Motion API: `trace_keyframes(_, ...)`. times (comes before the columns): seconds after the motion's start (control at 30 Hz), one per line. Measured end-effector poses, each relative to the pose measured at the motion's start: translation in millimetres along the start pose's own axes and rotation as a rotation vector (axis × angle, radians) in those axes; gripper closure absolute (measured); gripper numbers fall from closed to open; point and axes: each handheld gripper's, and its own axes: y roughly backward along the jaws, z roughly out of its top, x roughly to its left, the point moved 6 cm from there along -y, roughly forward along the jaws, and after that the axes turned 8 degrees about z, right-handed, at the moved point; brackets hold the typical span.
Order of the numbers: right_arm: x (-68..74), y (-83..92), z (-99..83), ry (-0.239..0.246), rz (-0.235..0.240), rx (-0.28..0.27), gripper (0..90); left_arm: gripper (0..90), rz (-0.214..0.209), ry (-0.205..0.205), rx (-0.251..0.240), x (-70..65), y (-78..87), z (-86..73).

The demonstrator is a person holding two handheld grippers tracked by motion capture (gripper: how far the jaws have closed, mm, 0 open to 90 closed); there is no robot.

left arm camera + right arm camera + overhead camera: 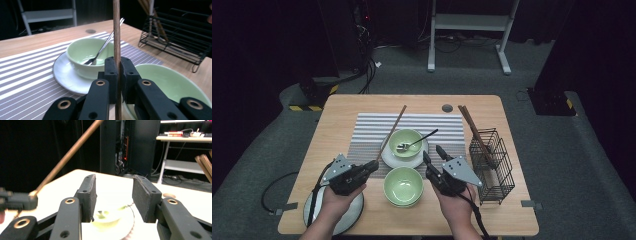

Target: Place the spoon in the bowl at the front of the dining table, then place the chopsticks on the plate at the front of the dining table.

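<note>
My left gripper (373, 166) (117, 72) is shut on a brown wooden chopstick (393, 131) (116, 37), which slants up and away over the striped mat. My right gripper (433, 153) (113, 195) stands open with nothing between its jaws, just right of the bowls. A green bowl (406, 141) (87, 53) holding a metal spoon (418, 140) (105, 47) sits on a white saucer (388, 159) (62, 75). A second green bowl (403, 186) (170, 82) lies nearer, between the two grippers. In the right gripper view the chopstick (70, 152) crosses the upper left.
A black wire basket (498, 172) (180, 45) stands at the right with more chopsticks (473, 129) (205, 165) leaning in it. A white plate (347, 220) lies under my left hand at the front left. The striped mat (367, 132) covers the table's middle.
</note>
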Motion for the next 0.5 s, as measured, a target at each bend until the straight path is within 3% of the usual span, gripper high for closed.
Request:
trace_keyframes(0.17,-5.9,8.2,-20.9,0.005,-0.014,0.04,52.1,84.4,0.027,0.008,0.029,7.1,-2.0,-3.0)
trace_keyframes(0.3,-6.9,10.2,-28.6,0.01,-0.014,0.046,51.2,84.4,0.048,0.018,0.06,10.2,-5.5,-4.3)
trace_keyframes(0.4,-7.7,9.9,-34.9,0.011,-0.007,0.058,50.3,84.4,0.072,-0.007,0.084,11.8,-8.1,-5.1)
trace_keyframes(0.5,-10.0,10.1,-40.2,0.003,-0.007,0.059,49.8,84.4,0.082,0.004,0.101,13.9,-10.8,-5.1)
